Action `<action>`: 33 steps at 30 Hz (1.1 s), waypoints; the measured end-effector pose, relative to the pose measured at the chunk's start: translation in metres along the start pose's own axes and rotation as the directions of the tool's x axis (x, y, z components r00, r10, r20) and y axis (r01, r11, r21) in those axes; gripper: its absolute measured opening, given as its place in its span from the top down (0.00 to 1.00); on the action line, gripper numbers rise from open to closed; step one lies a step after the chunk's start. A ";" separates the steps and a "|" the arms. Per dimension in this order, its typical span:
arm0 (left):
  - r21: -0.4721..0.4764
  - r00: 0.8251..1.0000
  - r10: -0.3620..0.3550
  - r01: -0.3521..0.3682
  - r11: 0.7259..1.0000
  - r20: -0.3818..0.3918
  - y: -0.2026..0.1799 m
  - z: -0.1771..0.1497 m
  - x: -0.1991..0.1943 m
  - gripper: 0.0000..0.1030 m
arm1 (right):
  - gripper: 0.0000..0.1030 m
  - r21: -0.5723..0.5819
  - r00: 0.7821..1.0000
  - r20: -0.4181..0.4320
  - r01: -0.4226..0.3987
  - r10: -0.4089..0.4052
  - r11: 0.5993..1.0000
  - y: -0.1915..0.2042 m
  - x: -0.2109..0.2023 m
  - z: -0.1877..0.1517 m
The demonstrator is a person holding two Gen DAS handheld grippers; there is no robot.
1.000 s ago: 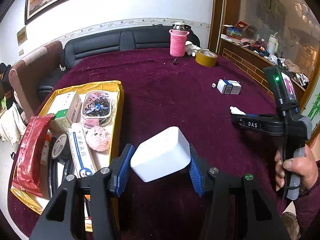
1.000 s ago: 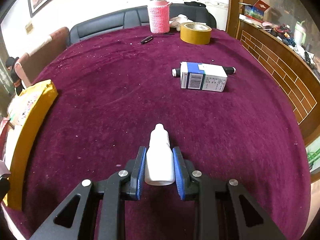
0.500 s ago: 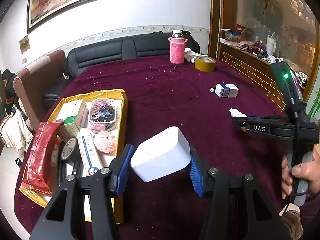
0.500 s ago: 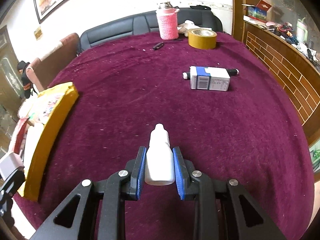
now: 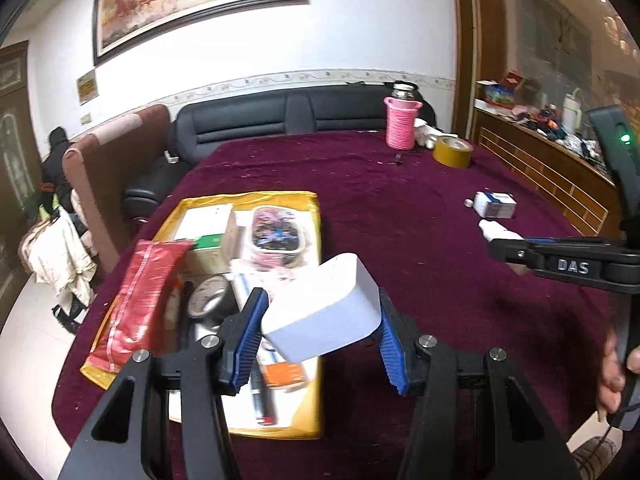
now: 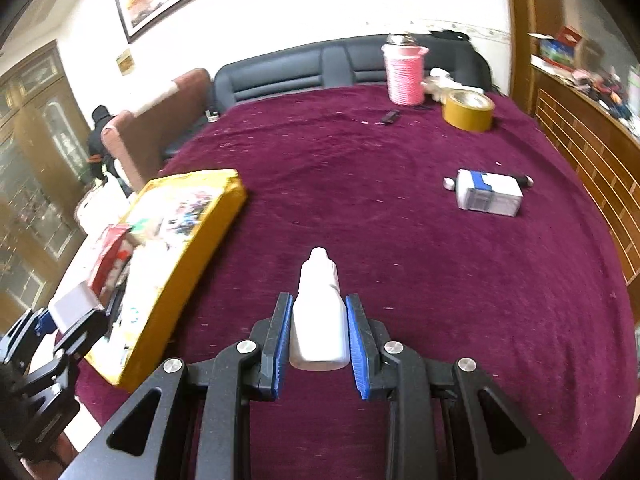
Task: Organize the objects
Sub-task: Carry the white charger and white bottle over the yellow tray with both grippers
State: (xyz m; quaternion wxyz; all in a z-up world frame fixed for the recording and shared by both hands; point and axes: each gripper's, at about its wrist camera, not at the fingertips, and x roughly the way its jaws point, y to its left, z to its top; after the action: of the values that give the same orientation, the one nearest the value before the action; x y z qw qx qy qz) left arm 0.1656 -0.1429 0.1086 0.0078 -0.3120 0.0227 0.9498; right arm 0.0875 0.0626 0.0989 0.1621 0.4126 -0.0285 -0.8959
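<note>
Above the counter (image 6: 400,240), left tool (image 5: 320,330) pinching the white box (image 5: 320,312), right tool (image 6: 319,334) pinching the white bottle (image 6: 319,320); carrying both level toward the yellow tray (image 5: 280,200), aiming for bare gaps.

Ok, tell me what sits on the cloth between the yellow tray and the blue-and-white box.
Nothing: in the right wrist view the maroon cloth between the yellow tray and the blue-and-white box is bare.
</note>
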 end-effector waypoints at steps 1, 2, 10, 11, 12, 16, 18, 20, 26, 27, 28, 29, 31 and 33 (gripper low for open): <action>-0.008 1.000 0.009 -0.009 1.000 0.001 0.005 -0.001 0.000 0.50 | 0.72 -0.011 1.000 0.000 -0.011 0.011 1.000 0.008 0.000 0.001; -0.015 1.000 0.016 -0.016 1.000 0.001 0.009 -0.001 0.000 0.50 | 0.72 -0.018 1.000 -0.001 -0.018 0.018 1.000 0.013 0.000 0.002; -0.064 0.997 0.081 -0.081 0.995 -0.004 0.047 -0.010 0.005 0.50 | 0.72 -0.081 0.995 -0.032 -0.097 0.095 0.992 0.064 0.008 0.009; -0.070 0.996 0.086 -0.086 0.994 -0.008 0.051 -0.011 0.006 0.50 | 0.72 -0.085 0.994 -0.038 -0.106 0.103 0.991 0.069 0.010 0.009; -0.078 0.996 0.090 -0.091 0.993 -0.014 0.057 -0.012 0.008 0.50 | 0.72 -0.092 0.992 -0.047 -0.117 0.113 0.989 0.076 0.013 0.010; -0.100 0.994 0.101 -0.104 0.990 -0.031 0.071 -0.018 0.014 0.50 | 0.72 -0.120 0.987 -0.075 -0.148 0.140 0.982 0.100 0.024 0.012; -0.111 0.994 0.102 -0.106 0.988 -0.041 0.078 -0.020 0.018 0.50 | 0.72 -0.132 0.984 -0.092 -0.166 0.154 0.977 0.111 0.030 0.012; -0.122 0.993 0.103 -0.109 0.987 -0.052 0.085 -0.022 0.023 0.50 | 0.72 -0.156 0.981 -0.108 -0.177 0.162 0.972 0.126 0.037 0.012; -0.155 0.991 0.099 -0.112 0.982 -0.087 0.102 -0.031 0.037 0.50 | 0.72 -0.208 0.974 -0.142 -0.205 0.178 0.956 0.160 0.053 0.009; -0.158 0.991 0.099 -0.113 0.981 -0.091 0.104 -0.032 0.038 0.50 | 0.72 -0.216 0.973 -0.147 -0.207 0.178 0.954 0.164 0.056 0.009; -0.162 0.990 0.100 -0.114 0.980 -0.096 0.107 -0.034 0.040 0.50 | 0.72 -0.224 0.972 -0.152 -0.209 0.178 0.952 0.169 0.059 0.008; -0.165 0.990 0.100 -0.116 0.979 -0.100 0.109 -0.035 0.042 0.50 | 0.72 -0.230 0.972 -0.157 -0.210 0.176 0.950 0.172 0.061 0.007; -0.172 0.990 0.097 -0.114 0.979 -0.105 0.113 -0.037 0.045 0.50 | 0.72 -0.250 0.973 -0.164 -0.201 0.163 0.947 0.178 0.069 0.006; -0.177 0.990 0.092 -0.109 0.978 -0.105 0.116 -0.038 0.046 0.50 | 0.72 -0.264 0.974 -0.171 -0.193 0.151 0.945 0.183 0.074 0.004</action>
State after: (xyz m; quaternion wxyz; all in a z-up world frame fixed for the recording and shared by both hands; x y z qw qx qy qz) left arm 0.1481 -0.2603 0.0550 -0.0700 -0.3555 -0.0482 0.9308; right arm 0.0882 -0.1341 0.0810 0.2981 0.4471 0.0744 -0.8401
